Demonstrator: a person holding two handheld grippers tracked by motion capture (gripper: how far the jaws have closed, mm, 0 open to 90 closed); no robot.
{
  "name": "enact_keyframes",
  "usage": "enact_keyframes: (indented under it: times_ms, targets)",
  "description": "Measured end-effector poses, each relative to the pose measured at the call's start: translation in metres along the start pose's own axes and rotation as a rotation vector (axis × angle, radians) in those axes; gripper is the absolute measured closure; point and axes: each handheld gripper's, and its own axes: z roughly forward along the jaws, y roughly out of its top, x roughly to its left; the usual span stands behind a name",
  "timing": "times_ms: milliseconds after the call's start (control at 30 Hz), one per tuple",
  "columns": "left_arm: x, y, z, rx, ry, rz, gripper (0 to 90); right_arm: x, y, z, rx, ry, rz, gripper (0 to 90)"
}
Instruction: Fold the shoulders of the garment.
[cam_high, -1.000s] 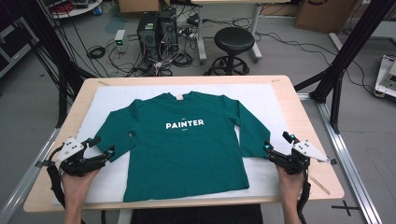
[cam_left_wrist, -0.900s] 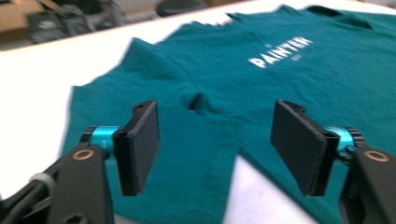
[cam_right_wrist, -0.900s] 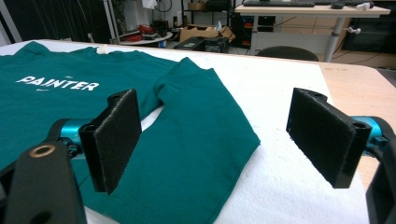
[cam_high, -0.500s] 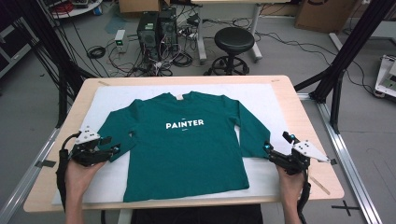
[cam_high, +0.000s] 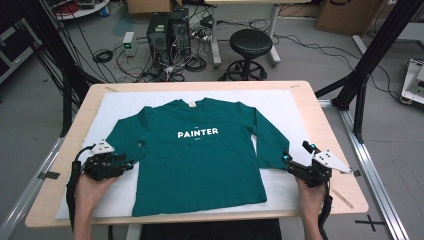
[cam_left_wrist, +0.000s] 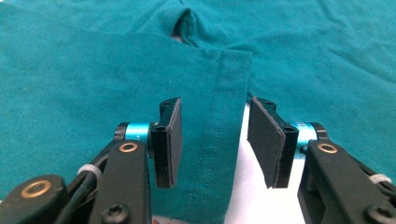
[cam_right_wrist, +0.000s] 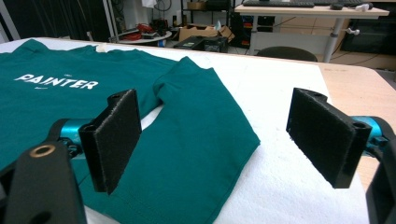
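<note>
We saw the green shirt (cam_high: 200, 155) lying flat, front up, on the white cloth (cam_high: 295, 107) over the desk (cam_high: 345, 197). The left gripper (cam_left_wrist: 212, 142) straddled the shirt's sleeve cuff (cam_left_wrist: 222, 116), jaws released; the right gripper (cam_right_wrist: 229, 140), jaws released, sat just beside the other sleeve (cam_right_wrist: 196, 135). We judged a shallow bite could probably snag the white cloth too. Computers (cam_high: 167, 30) and a stool (cam_high: 250, 42) stood beyond the shirt.

Stool: a black round stool (cam_high: 250, 42) stands past my table's far edge.
Computers: two dark towers (cam_high: 167, 30) sit on the floor, cables (cam_high: 145, 65) tangled around them.
Box: cardboard box (cam_high: 342, 15), far right.
</note>
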Motion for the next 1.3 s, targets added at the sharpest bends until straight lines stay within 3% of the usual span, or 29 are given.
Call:
enact_keyframes:
  times_ms: [100,267,600,800,967,1300]
  targets:
    - [-0.002,0.0,0.004,0.019,0.03,0.002,54.0,0.0,0.0,0.0,-0.001,-0.003,-0.002,17.8]
    - [-0.003,-0.001,0.006,0.021,0.039,0.009,55.5,0.0,0.0,0.0,-0.002,-0.006,-0.002,17.8]
    - [-0.003,-0.003,0.006,0.003,0.087,-0.006,69.0,0.0,0.0,0.001,0.007,-0.009,0.004,17.8]
    - [-0.001,-0.006,0.006,-0.029,0.118,-0.02,81.4,0.0,0.0,0.001,0.006,-0.013,0.003,17.8]
    - [0.004,-0.01,0.004,-0.068,0.09,-0.079,85.4,0.0,0.0,0.001,0.007,-0.015,0.002,17.8]
    - [-0.005,0.004,-0.014,-0.187,0.048,-0.082,85.7,0.001,0.0,0.001,0.012,-0.015,0.004,17.8]
